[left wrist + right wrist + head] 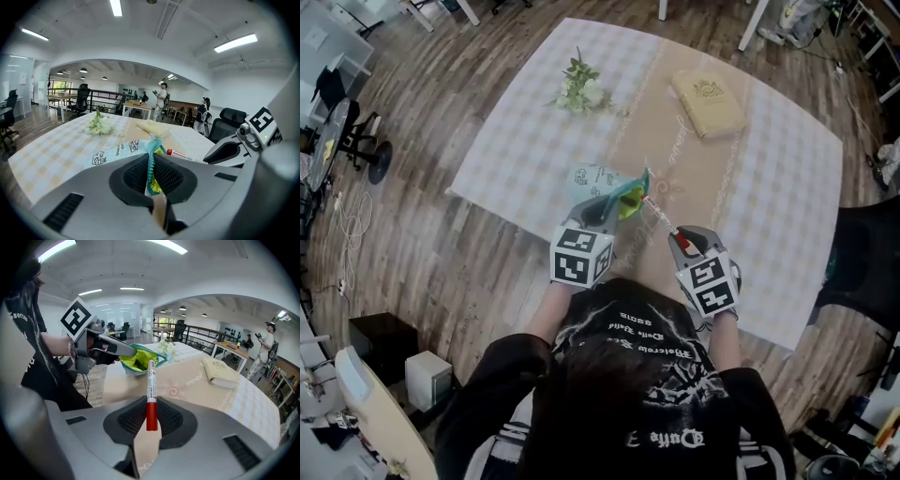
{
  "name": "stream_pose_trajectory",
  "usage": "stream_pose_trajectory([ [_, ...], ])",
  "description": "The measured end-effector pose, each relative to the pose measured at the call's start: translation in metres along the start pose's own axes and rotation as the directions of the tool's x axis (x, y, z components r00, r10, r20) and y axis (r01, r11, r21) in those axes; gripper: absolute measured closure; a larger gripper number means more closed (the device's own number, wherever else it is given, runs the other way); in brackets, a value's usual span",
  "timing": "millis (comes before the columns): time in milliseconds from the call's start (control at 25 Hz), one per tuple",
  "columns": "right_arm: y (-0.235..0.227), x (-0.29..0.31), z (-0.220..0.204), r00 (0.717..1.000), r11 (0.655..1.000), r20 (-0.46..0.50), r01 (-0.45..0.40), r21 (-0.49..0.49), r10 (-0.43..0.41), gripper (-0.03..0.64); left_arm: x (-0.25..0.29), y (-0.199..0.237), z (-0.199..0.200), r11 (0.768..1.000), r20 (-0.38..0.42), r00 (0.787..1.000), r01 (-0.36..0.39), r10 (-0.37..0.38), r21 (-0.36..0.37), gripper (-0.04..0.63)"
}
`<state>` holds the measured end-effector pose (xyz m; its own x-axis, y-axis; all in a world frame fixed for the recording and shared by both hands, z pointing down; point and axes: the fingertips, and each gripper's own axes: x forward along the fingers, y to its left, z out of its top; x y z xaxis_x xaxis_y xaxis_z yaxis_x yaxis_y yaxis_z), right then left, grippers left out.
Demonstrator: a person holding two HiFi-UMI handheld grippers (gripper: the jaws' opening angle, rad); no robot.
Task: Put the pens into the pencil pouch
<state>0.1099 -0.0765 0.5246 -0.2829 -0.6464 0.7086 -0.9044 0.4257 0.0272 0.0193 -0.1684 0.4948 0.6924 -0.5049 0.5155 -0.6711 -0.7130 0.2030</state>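
A pale blue pencil pouch (602, 180) with a teal zip edge and yellow-green lining lies near the table's front edge. My left gripper (602, 214) is shut on the pouch's (112, 153) teal rim, holding its mouth (136, 359) lifted and open. My right gripper (675, 236) is shut on a white pen (658, 214) with a red cap. The pen (151, 392) sticks out from the jaws, its tip pointing at the pouch mouth and close to it. The same pen (185, 155) shows right of the pouch in the left gripper view.
A tan notebook (709, 101) lies at the back of the checked tablecloth (534, 122), and a small bunch of white flowers (577, 86) at the back left. A black chair (862, 253) stands at the table's right. People stand far off in the room.
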Motion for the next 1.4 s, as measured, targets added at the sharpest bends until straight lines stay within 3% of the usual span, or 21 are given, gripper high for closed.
stream_pose_trajectory([
  [320, 0.017, 0.016, 0.014, 0.998, 0.991, -0.023, -0.053, -0.125, 0.05, 0.545, 0.006, -0.007, -0.008, 1.0, -0.021, 1.0, 0.01, -0.01, 0.029, 0.565],
  [720, 0.031, 0.031, 0.028, 0.993, 0.973, -0.07, -0.111, -0.2, 0.099, 0.545, 0.0, -0.009, -0.012, 0.999, -0.044, 0.999, 0.024, -0.023, 0.042, 0.565],
  [1400, 0.045, 0.063, 0.044, 0.983, 0.966, -0.075, -0.178, -0.188, 0.167, 0.543, 0.002, -0.026, -0.027, 0.994, -0.088, 0.991, 0.104, -0.1, 0.045, 0.565],
])
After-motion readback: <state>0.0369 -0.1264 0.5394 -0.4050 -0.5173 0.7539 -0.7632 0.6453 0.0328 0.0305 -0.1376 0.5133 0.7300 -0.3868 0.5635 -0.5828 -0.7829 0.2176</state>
